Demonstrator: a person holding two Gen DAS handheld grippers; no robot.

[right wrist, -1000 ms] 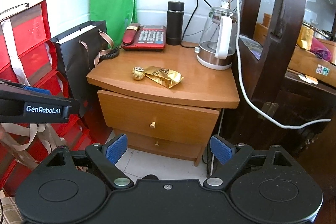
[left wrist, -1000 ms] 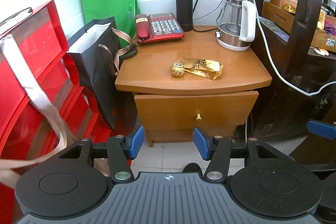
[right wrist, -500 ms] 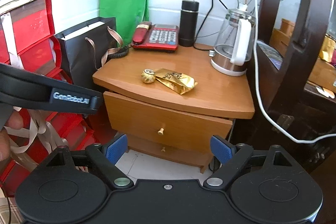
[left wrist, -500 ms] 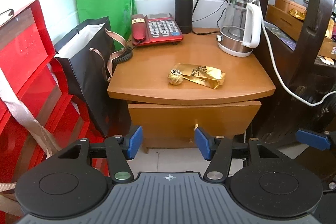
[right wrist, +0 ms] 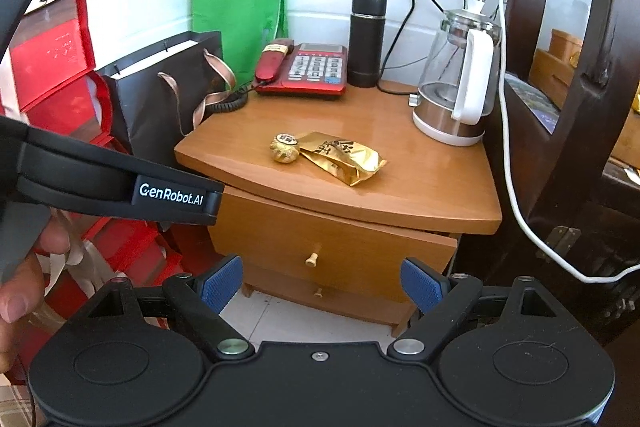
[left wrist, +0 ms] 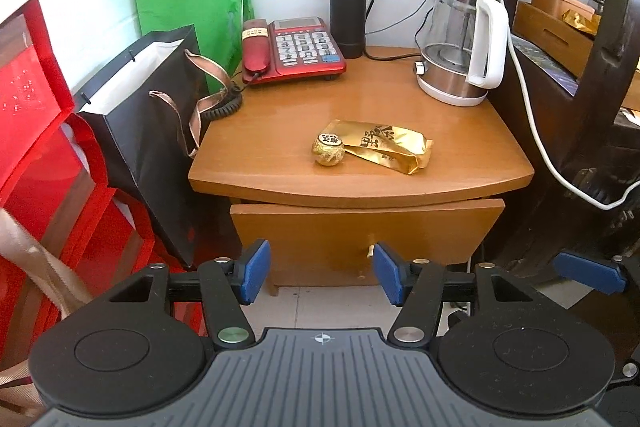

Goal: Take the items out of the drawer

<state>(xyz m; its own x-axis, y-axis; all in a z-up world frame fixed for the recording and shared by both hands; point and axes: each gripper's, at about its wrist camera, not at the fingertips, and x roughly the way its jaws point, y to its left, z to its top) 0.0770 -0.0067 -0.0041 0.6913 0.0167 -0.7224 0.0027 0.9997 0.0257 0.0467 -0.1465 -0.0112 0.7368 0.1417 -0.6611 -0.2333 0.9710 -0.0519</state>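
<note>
A wooden nightstand (left wrist: 280, 155) (right wrist: 420, 187) has a top drawer (left wrist: 320, 235) (right wrist: 280, 235) pushed nearly shut, with a small pale knob (left wrist: 371, 250) (right wrist: 312, 259). A second knob (right wrist: 318, 292) shows on the lower drawer. On top lie a gold foil ball (left wrist: 328, 149) (right wrist: 284, 147) and a gold foil packet (left wrist: 384, 145) (right wrist: 342, 157). My left gripper (left wrist: 320, 275) is open and empty, in front of the top drawer. My right gripper (right wrist: 320, 285) is open and empty, facing the drawers from the right. The drawer's inside is hidden.
A red telephone (left wrist: 296, 51), a black flask (left wrist: 347, 9) and a glass kettle (left wrist: 464, 43) stand at the back of the top. A black paper bag (left wrist: 144, 131) and red boxes (left wrist: 36, 155) stand to the left. Dark wooden furniture (left wrist: 592, 155) and a white cable (left wrist: 532, 123) are on the right.
Both grippers have moved closer to the nightstand and a little higher. The jaws have stayed open. The items on top have not moved.
</note>
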